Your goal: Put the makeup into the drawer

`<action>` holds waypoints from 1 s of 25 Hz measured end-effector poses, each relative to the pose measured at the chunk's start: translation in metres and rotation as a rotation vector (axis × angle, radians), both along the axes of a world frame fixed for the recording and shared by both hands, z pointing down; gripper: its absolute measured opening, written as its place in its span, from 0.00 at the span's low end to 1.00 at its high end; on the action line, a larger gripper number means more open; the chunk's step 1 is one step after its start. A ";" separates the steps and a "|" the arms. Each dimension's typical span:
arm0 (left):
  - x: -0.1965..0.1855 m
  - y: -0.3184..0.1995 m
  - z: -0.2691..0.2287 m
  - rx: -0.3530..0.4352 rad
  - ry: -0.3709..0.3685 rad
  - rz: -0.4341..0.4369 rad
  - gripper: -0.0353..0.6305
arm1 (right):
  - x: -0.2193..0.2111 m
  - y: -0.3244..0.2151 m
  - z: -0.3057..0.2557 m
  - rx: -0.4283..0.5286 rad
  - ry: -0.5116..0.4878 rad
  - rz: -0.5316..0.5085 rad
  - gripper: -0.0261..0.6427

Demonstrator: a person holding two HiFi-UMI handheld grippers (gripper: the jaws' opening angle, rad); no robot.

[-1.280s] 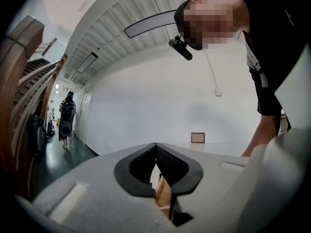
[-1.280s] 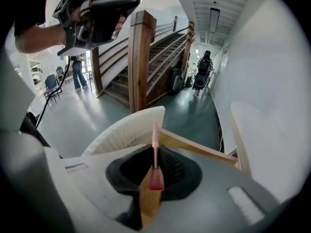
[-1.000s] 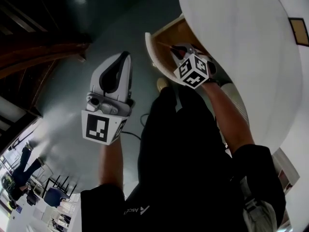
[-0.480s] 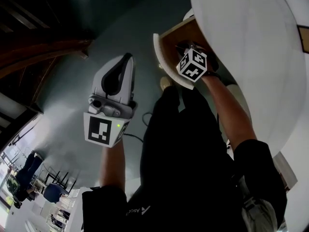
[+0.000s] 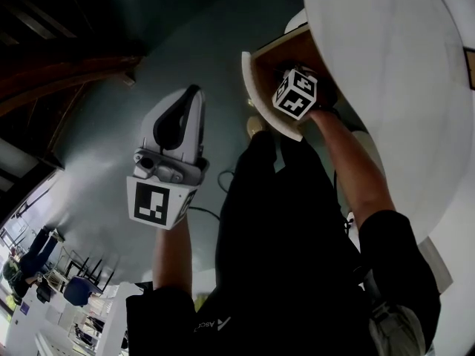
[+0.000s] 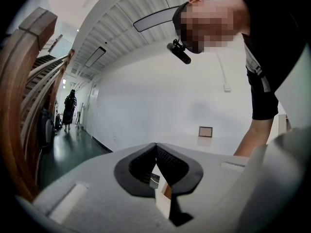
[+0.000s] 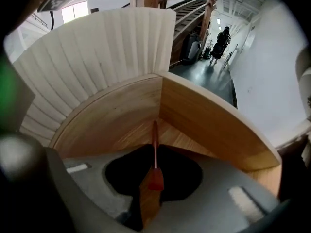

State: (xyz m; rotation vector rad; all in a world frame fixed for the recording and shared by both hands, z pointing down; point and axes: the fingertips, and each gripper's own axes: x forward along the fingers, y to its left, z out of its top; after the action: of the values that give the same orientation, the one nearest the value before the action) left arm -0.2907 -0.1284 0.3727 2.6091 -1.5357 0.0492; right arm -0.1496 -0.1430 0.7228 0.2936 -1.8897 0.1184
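Note:
A wedge-shaped wooden drawer [image 5: 257, 87] stands pulled out from under the round white table [image 5: 386, 80]. My right gripper [image 7: 155, 149] points steeply down into it, shut on a thin red makeup pencil [image 7: 155, 135] whose tip is close to the drawer's floor [image 7: 121, 125]. In the head view only its marker cube [image 5: 297, 93] shows above the drawer; the jaws are hidden inside. My left gripper [image 5: 194, 91] hangs in the air left of the drawer, over the dark floor. Its pads meet at the tip in the left gripper view [image 6: 155, 145], with nothing between them.
The table's fluted white side [image 7: 97, 47] curves behind the drawer. The drawer's right wooden wall [image 7: 214, 120] rises close to the pencil. The person's black-clothed body [image 5: 297, 258] fills the lower head view. A wooden stair rail [image 6: 24, 81] stands at the left.
My right gripper has sunk deeper into the drawer with the pencil. The left gripper has drifted slightly and stays shut.

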 end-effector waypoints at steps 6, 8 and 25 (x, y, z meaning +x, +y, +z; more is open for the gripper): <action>-0.007 0.003 0.008 -0.009 -0.011 -0.014 0.07 | -0.002 0.001 0.013 -0.036 0.024 -0.012 0.12; -0.009 0.004 0.007 -0.003 -0.010 -0.017 0.07 | -0.001 0.002 0.014 -0.045 0.033 -0.017 0.12; -0.004 0.005 0.001 0.002 0.011 0.003 0.07 | -0.020 0.003 -0.059 0.088 -0.082 0.059 0.13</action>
State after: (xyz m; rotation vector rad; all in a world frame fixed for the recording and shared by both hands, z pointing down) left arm -0.2948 -0.1230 0.3741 2.6091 -1.5285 0.0330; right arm -0.1693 -0.1396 0.6638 0.4099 -1.9718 0.0885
